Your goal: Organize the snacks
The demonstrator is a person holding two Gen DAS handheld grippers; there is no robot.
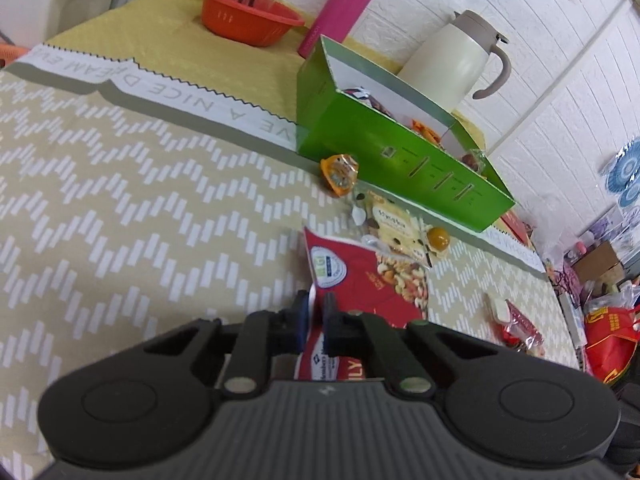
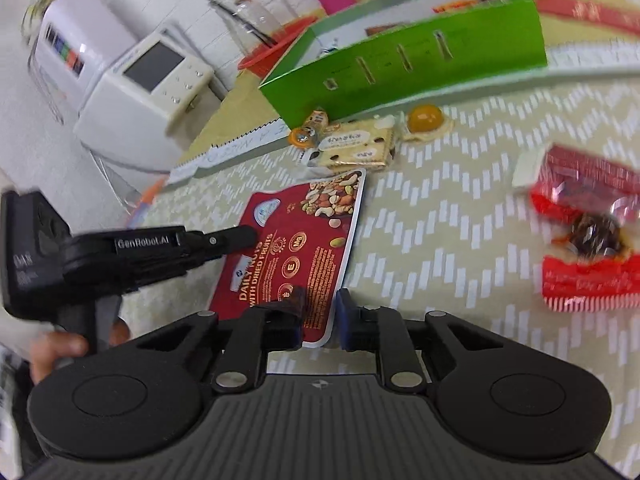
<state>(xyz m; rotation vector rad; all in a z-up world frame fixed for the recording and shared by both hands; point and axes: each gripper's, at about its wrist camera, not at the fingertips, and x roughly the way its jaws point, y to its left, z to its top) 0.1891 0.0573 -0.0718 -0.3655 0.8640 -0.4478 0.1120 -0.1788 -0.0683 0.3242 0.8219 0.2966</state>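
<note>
A: Readable text?
B: Red nut packet (image 2: 308,240) says "DAILY NUTS WITH DRIED FRUITS". Left gripper (image 1: 316,320) body reads "GenRobot.AI" in the right wrist view. Tablecloth (image 1: 120,200) band shows "A NICE DREAM". The pale snack pack (image 2: 352,146) has print I can't read.

A: Grips?
B: Left gripper is clamped tight on one edge of the nut packet. Right gripper (image 2: 320,316) has the packet's opposite corner between its fingers, part-way apart; whether the pads press on it I can't tell. A hand (image 2: 60,350) holds the left gripper's handle.

A: Packet location?
B: On the chevron tablecloth, near side of the green box (image 1: 380,136), well short of it.

A: What's around?
B: Between packet and box: orange-wrapped snack (image 1: 339,172), the pale pack, a round yellow sweet (image 1: 437,237). Red-wrapped snack (image 2: 588,228) off to the right, blurred. Box already has some wrapped snacks inside. Behind it: pink bottle (image 1: 344,8), cream thermos jug (image 1: 452,60), orange bowl (image 1: 248,16) holding a glass jar. White device with screen (image 2: 144,80) at the table's left end.
</note>
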